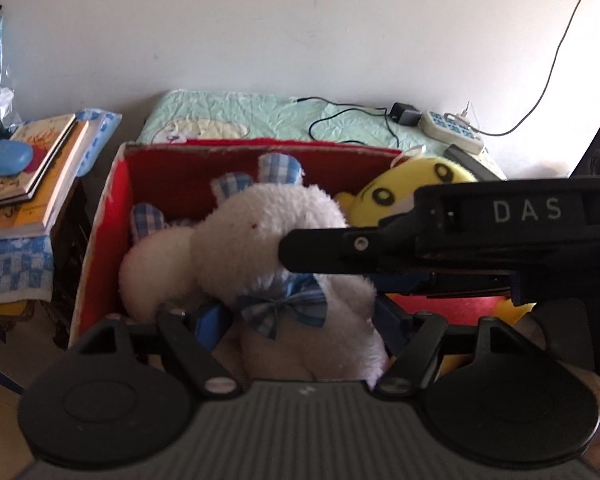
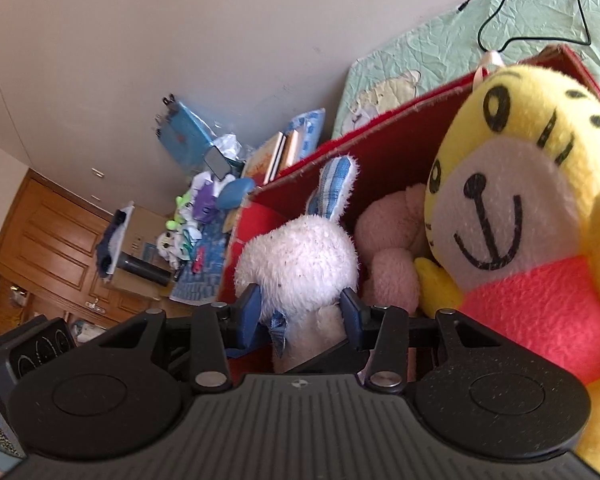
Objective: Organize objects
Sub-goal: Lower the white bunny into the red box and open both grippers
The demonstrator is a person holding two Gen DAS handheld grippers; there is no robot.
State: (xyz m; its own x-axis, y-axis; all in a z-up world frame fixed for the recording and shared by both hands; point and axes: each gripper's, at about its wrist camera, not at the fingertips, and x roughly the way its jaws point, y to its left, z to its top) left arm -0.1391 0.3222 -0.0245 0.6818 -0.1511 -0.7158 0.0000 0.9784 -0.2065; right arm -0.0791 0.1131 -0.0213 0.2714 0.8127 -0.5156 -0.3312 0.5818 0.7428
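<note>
left wrist view: the white bunny (image 1: pixel 260 248) lies in the red box (image 1: pixel 112 216) beside the yellow tiger (image 1: pixel 412 184), left gripper (image 1: pixel 300 320) spread around its body. right wrist view: right gripper (image 2: pixel 300 312) pinches the bunny's neck (blue pads dent the fur). looks light and squashy, so grip mid-body, not the floppy ears.

The pink plush (image 2: pixel 392 240) lies half hidden behind the yellow tiger (image 2: pixel 520 184).
</note>
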